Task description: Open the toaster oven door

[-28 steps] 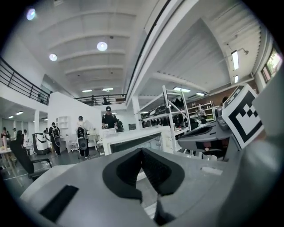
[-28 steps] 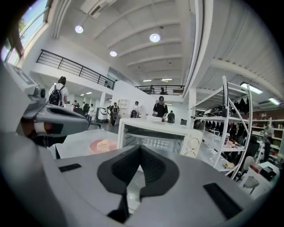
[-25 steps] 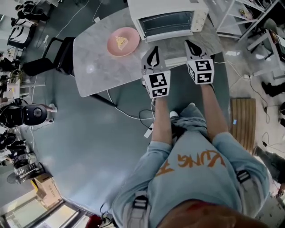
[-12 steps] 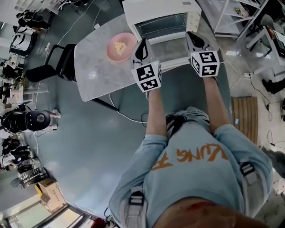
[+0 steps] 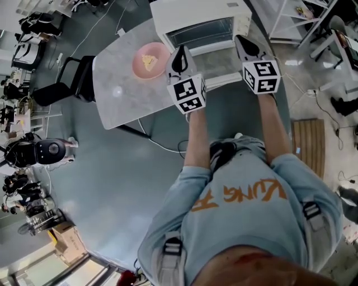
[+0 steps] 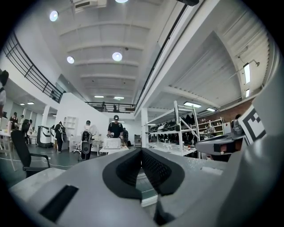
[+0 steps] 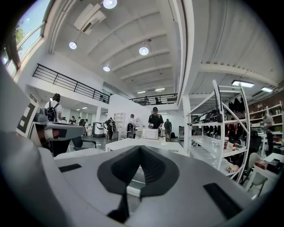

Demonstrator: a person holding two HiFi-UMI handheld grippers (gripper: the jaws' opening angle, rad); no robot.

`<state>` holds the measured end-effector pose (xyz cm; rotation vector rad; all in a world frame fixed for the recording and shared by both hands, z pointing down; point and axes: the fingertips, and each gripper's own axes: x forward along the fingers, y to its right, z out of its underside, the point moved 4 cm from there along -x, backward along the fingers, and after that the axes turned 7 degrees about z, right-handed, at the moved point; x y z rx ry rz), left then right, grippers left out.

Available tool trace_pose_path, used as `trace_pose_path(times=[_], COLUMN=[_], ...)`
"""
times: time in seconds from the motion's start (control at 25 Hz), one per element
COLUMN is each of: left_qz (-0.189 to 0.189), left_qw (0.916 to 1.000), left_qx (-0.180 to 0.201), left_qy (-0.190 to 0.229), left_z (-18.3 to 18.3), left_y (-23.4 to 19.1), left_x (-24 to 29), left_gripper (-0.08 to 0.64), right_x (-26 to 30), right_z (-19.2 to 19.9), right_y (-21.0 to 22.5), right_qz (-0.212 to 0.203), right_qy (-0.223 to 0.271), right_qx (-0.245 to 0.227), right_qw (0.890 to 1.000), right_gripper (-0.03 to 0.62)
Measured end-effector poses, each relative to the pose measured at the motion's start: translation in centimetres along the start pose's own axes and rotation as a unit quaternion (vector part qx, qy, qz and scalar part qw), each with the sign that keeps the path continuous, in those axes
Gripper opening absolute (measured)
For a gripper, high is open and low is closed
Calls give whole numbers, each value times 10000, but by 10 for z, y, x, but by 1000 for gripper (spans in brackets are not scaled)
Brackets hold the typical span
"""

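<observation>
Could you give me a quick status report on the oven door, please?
Left gripper and right gripper shut, empty. Toaster oven door looks folded down between them. Pink plate clear, off left.

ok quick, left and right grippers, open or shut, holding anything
Left gripper: shut, nothing between the jaws.
Right gripper: shut, nothing between the jaws.

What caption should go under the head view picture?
Shut left gripper and shut right gripper hover before the white toaster oven; pink plate nearby.
</observation>
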<state>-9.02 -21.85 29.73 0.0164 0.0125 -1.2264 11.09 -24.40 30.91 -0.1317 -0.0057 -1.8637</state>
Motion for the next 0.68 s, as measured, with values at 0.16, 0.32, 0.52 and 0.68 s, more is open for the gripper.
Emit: trace_pose_path(times=[0.16, 0.32, 0.52, 0.68], left_qz=[-7, -43, -49, -184], left_qw=[10000, 10000, 10000, 9998], left_qx=[-29, -35, -28, -6], left_qy=[-21, 10, -18, 38], left_z=[0, 2, 3, -2], left_y=[2, 2, 3, -1], left_x=[5, 7, 10, 14], left_gripper=[2, 3, 2, 2], right_x=[6, 10, 13, 18], right_z=[-2, 0, 0, -7], right_y=[1, 4, 5, 11], right_qz=[-70, -128, -183, -179], right_qy=[-6, 82, 70, 100], right_qx=[20, 6, 24, 41], right_qw=[10000, 9999, 9998, 9998], right_gripper=[-3, -3, -3, -3])
